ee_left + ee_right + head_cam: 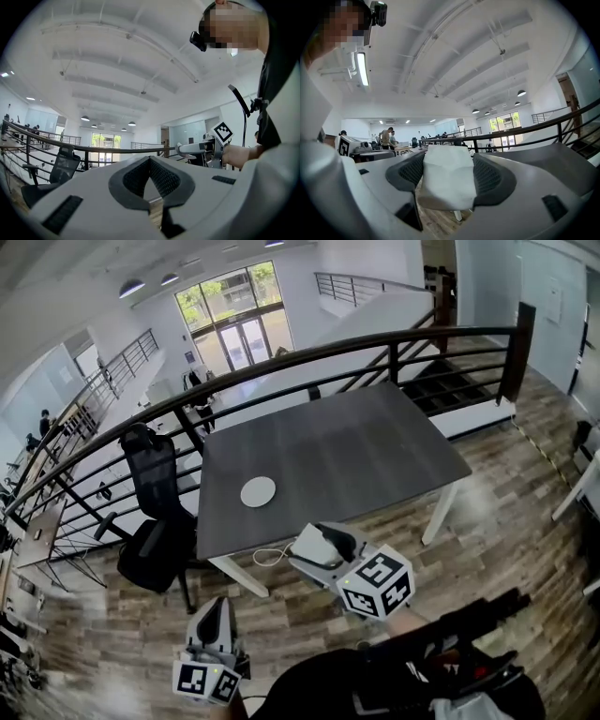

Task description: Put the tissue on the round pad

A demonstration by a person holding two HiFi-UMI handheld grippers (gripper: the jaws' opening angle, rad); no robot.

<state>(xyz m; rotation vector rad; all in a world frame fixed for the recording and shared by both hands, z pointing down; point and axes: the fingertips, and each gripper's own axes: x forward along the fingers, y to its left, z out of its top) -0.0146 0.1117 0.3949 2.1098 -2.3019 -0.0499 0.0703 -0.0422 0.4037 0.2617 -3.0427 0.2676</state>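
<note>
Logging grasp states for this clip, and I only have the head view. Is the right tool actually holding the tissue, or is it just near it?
Observer: It is holding it. In the right gripper view the tissue is clamped between the jaws of the right tool.
Operator: And the left tool, anything in it?
Observer: Nothing. The left gripper view shows the left tool with its jaws together and only open air past them.
Operator: How does the tissue sit in the grip?
Observer: It is a white folded wad that fills the gap between the dark pads and reaches up to the jaw tips.
</note>
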